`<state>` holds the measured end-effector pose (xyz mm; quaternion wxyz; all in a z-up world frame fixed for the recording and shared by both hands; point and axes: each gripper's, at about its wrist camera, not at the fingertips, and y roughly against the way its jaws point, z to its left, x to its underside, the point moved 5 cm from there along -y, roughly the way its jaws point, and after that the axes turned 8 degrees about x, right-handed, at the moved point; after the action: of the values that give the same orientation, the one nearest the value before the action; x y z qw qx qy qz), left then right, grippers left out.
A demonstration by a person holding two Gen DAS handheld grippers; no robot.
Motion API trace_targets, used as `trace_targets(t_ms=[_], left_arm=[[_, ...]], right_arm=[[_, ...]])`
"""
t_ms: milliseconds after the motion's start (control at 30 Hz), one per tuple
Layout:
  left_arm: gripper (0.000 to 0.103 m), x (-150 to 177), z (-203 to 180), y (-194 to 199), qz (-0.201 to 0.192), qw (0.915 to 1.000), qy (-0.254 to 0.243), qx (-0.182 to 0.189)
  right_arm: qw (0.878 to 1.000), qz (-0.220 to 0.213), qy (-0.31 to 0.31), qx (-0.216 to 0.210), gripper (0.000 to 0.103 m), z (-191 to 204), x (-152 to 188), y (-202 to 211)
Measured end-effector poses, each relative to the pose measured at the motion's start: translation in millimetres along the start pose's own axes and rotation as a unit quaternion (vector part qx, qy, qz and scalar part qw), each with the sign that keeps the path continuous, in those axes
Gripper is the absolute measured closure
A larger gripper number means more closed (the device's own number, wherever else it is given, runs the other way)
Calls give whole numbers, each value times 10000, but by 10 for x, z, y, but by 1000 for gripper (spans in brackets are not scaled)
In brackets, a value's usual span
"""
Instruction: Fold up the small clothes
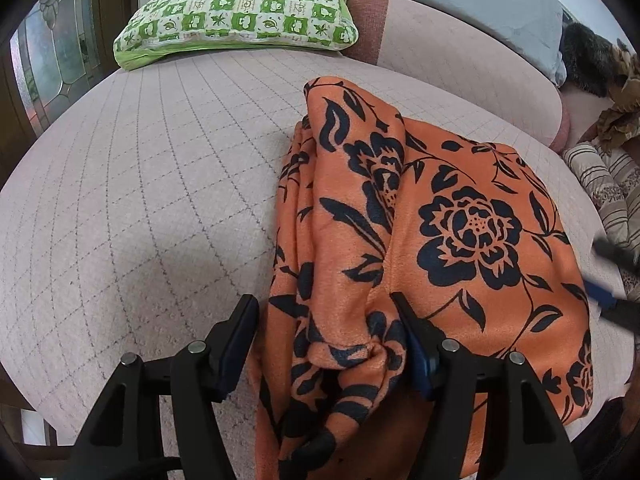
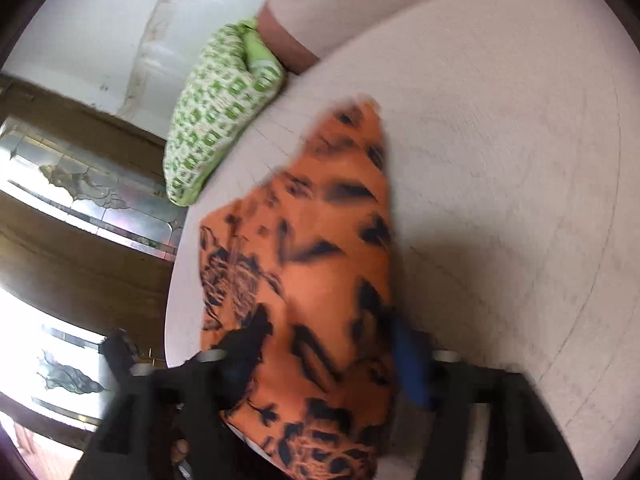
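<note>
On the pink quilted sofa seat, both spread grippers, left gripper and right gripper, straddle the orange black-flowered fleece garment mid-fold; next, pinch its near edge.

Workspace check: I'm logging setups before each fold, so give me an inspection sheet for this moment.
Surface: pale quilted cushion, grid stitching, sofa-like backrest behind.
Job's things: orange floral garment, bunched in folds, its near edge hanging over the cushion's front.
Clutter: green checked pillow at the back; grey pillow; striped fabric at the right.
Grippers: left gripper fingers apart, garment's bunched edge between them; right gripper blurred, fingers straddling the garment, grip unclear.
Cables: nothing seen.
Surroundings: patterned glass door panels, white wall.
</note>
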<state>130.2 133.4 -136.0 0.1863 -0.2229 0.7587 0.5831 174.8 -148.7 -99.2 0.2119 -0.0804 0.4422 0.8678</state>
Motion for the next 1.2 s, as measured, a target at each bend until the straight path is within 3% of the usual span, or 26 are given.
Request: trace_targets(t_ms=[100,167,233,300,400,467,533,567,600,700,767,800,867,967,1000,1067,1133,1200], left_arm=[[35,1,2,0,12,10000,14,30],[35,-9,18,9,14,10000,7,50],[35,-10,33,12,11,10000,7,72],[35,-7,36,14,4,10000,14,87],[35,-10,45,18,8,9999,64,105],[35,-14,35,14,2,9999,58,122],[35,-18,47,32,-4,9999,88,149],[35,-33,65,89,-40,9995,168,251],[35,-48,87,142,-88,9990,240,375],[33,-214,221,424,-572,9956,430,611],[30,-382,338,460,-660,9907,710,950],[30,-475,372,366,-415,9896,805,1115],[30,-624,405,98,58,9861,889,1401],[31,-779,429,-169,352,9851,1000,1352],[36,-845,407,-217,354,9849,956,1400],[90,-967,277,-278,353,9889,478,1361],[94,-1054,198,-315,339,9909,329,1261],[94,-1064,326,-516,509,9887,728,1204]], right_arm=[[9995,-252,-166,-18,30,-63,-247,39],[9991,-84,-405,79,30,-152,-434,-152],[9969,397,-677,-24,31,-214,-531,-490],[9972,442,-548,-238,66,-144,-614,-604],[9998,14,2,-191,74,125,-693,-478],[9996,31,53,279,74,15,-620,-619],[9991,144,-200,341,60,-172,-578,-718],[9992,63,-265,300,36,-193,-572,-675],[9982,-107,-199,548,27,-161,-579,-576],[9911,-676,441,1062,27,51,-572,-236],[9890,-907,766,888,27,270,-520,-18],[9903,-804,989,556,27,440,-441,15],[9897,-598,1264,320,27,610,-283,-5],[9865,-207,1614,157,27,776,-4,-165],[9839,-116,1767,249,27,789,92,-246],[9811,-12,1897,366,27,793,175,-360],[9801,-41,1951,374,27,786,192,-384],[9827,77,1824,313,28,729,159,-395]])
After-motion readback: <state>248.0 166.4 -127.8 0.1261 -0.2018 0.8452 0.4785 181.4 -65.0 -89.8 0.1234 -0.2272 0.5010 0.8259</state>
